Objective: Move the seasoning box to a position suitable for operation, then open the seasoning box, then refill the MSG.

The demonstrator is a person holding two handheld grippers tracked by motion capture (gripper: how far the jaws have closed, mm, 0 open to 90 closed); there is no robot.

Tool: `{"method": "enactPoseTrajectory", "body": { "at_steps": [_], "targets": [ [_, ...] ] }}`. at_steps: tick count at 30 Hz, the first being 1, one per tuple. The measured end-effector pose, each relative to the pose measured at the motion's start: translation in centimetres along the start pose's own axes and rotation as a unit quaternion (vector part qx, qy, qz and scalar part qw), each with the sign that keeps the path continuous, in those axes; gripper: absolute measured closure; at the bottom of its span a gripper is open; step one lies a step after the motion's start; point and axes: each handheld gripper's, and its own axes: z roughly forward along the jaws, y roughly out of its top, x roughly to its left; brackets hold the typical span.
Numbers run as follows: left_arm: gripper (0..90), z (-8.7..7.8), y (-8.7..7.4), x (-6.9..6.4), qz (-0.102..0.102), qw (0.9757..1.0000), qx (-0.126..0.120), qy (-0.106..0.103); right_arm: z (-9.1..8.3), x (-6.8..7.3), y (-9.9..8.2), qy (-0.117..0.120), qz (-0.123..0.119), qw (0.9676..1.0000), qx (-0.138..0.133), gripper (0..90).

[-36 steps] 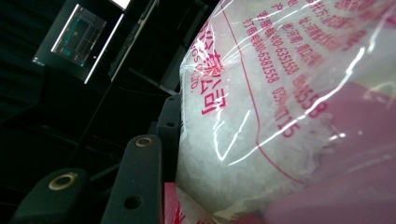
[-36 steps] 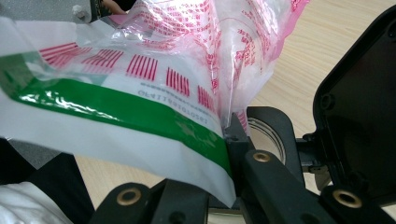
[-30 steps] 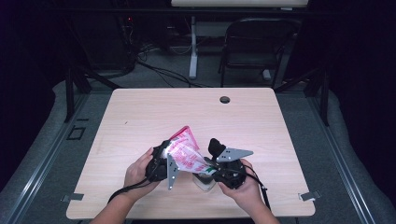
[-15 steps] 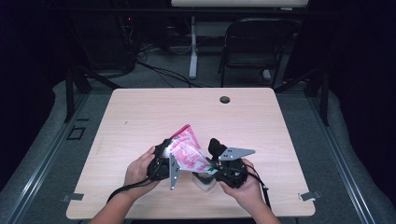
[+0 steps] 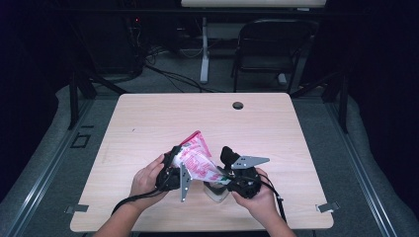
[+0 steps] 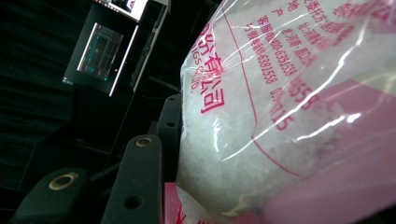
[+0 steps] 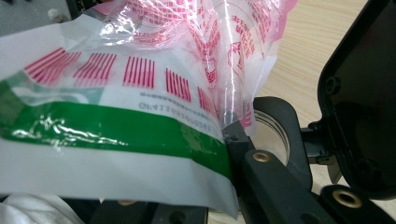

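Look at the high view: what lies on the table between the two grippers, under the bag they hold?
Between the left gripper and right gripper, under the pink-printed bag, stands a small clear jar with a black flip lid; the right gripper view shows its open mouth.

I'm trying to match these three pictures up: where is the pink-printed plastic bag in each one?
High view: the bag sits low at centre, between the left gripper and right gripper.
Left gripper view: the bag covers the right side, white grains inside.
Right gripper view: the bag spans the left and top.
Shared landmark: its red printing.
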Motion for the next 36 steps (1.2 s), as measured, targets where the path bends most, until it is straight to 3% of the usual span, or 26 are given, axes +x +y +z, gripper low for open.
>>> {"method": "enactPoseTrajectory", "body": {
  "at_steps": [14,36],
  "targets": [
    [64.6,-0.29,0.04,0.01,0.015,0.9998,-0.001,0.015,0.34,-0.14,-0.10,0.004,0.007,0.9999,0.010,90.0],
    [64.8,-0.56,-0.19,0.03,0.030,0.9995,0.009,0.009,0.84,-0.19,-0.17,0.006,0.004,0.9998,0.018,90.0]
  ]
}}
